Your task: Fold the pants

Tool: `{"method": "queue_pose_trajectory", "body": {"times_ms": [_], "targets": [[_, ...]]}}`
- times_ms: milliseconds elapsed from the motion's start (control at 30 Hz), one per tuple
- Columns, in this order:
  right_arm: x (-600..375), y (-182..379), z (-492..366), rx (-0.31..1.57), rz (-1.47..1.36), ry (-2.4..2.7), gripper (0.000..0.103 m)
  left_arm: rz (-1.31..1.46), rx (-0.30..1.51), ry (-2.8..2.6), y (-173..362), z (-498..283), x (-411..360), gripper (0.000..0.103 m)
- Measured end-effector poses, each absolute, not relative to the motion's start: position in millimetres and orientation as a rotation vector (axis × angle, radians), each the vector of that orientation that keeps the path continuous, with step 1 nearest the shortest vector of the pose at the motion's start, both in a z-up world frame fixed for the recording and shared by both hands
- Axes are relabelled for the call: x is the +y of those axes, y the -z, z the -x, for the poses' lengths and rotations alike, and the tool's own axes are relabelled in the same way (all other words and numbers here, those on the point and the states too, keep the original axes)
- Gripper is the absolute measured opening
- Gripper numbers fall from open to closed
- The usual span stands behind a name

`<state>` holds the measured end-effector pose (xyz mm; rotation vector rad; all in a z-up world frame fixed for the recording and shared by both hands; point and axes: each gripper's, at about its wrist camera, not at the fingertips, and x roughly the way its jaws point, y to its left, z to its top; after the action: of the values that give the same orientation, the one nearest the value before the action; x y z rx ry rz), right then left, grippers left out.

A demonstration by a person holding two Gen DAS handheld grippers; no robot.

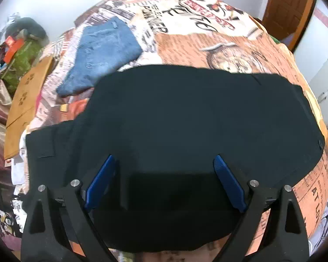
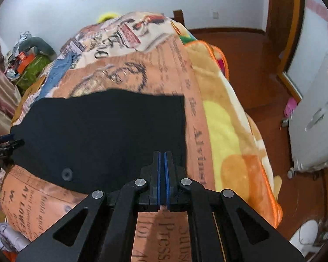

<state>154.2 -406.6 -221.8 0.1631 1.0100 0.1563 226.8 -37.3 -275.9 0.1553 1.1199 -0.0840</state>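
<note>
While the flat, matte black pants (image 1: 185,113) lie spread on the printed fleece bedcover (image 1: 218,43), the left gripper (image 1: 164,163) hovers wide open and empty; the right gripper (image 2: 163,155) is closed, holding nothing

Black pants (image 1: 185,120) flat on printed blanket (image 1: 207,32), left tool (image 1: 164,161) wide open above

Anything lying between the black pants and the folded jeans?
Nothing: in the left wrist view the jeans lie just beyond the black pants, with only a strip of printed blanket showing between.
</note>
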Motion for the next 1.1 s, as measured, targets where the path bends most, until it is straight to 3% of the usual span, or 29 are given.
{"method": "queue_pose_trajectory", "body": {"times_ms": [167, 233, 300, 367, 567, 1000, 1100], "targets": [[-377.7, 191.4, -171.4, 0.949, -0.138, -0.218, 0.008, -0.088, 1.040, 0.023, 246.0, -225.0, 3.6, 0.093], [-358.3, 180.0, -179.8, 0.925, -0.123, -0.257, 0.015, -0.061, 1.016, -0.007, 236.4, -224.9, 23.5, 0.093], [-334.8, 169.1, -188.0, 0.895, -0.092, -0.299, 0.030, -0.035, 0.991, -0.049, 226.8, -224.6, 49.5, 0.093], [-311.2, 161.9, -196.7, 0.868, -0.061, -0.341, 0.039, -0.015, 0.974, -0.098, 219.9, -224.6, 79.3, 0.093], [-241.4, 152.5, -226.2, 0.855, 0.000, -0.467, 0.048, 0.037, 0.975, -0.226, 222.0, -225.9, 160.3, 0.093], [-95.3, 182.2, -279.4, 0.929, 0.155, -0.719, 0.049, 0.118, 1.107, -0.248, 290.0, -249.4, 236.8, 0.092], [-68.0, 198.3, -292.0, 0.974, 0.182, -0.760, 0.049, 0.122, 1.112, -0.239, 298.6, -253.4, 240.3, 0.087]]}}
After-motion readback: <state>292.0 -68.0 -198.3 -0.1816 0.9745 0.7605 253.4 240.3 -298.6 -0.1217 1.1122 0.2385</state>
